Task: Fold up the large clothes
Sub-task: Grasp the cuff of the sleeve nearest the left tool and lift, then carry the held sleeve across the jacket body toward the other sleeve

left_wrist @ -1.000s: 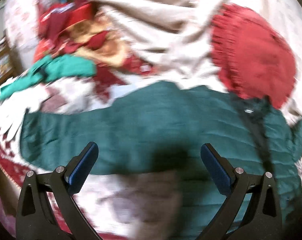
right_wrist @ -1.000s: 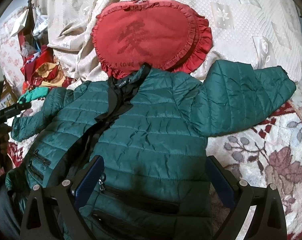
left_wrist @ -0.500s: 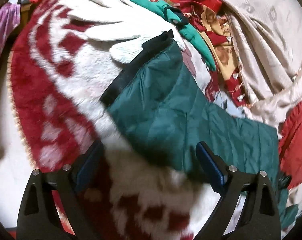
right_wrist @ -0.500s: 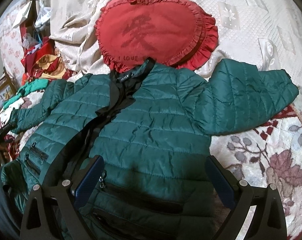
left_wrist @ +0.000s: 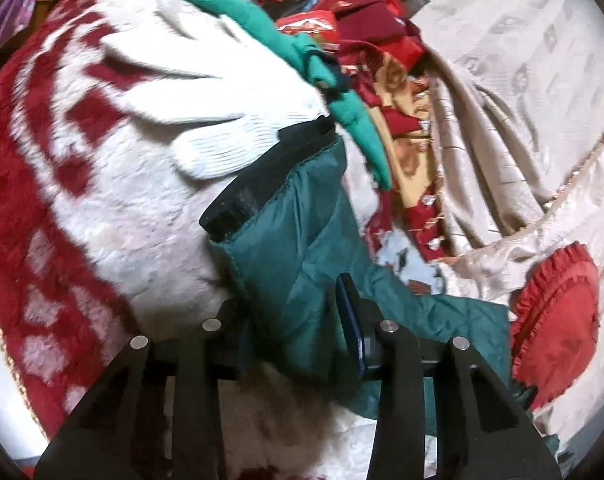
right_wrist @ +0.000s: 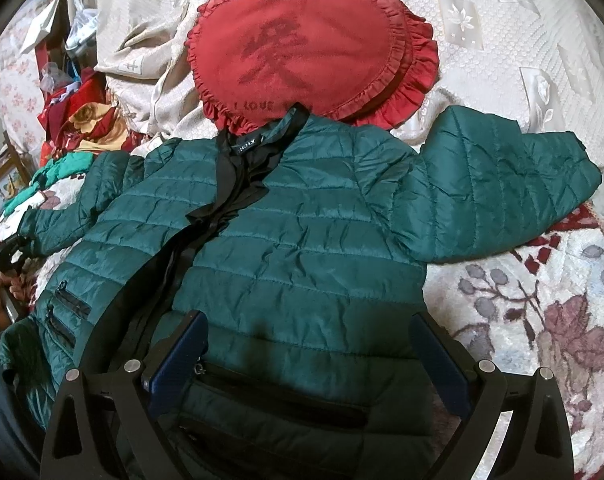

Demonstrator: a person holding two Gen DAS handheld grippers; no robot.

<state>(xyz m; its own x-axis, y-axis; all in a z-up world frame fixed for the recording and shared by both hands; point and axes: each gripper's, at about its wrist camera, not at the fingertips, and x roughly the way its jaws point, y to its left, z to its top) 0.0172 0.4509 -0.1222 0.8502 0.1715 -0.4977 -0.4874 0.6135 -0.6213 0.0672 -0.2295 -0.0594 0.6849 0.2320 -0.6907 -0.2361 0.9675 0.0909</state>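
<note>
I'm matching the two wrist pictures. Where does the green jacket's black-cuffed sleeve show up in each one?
Left wrist: the sleeve fills the centre, running up from between the left gripper fingers to its black cuff.
Right wrist: the same sleeve lies at the left edge, reaching out from the jacket.
Shared landmark: the red heart-shaped cushion.

I see a red heart cushion (right_wrist: 302, 52) on the cream bedspread (right_wrist: 522, 40), white gloves (left_wrist: 221, 120) on the red-and-white blanket (left_wrist: 41, 200), teal cloth (left_wrist: 322, 68).
</note>
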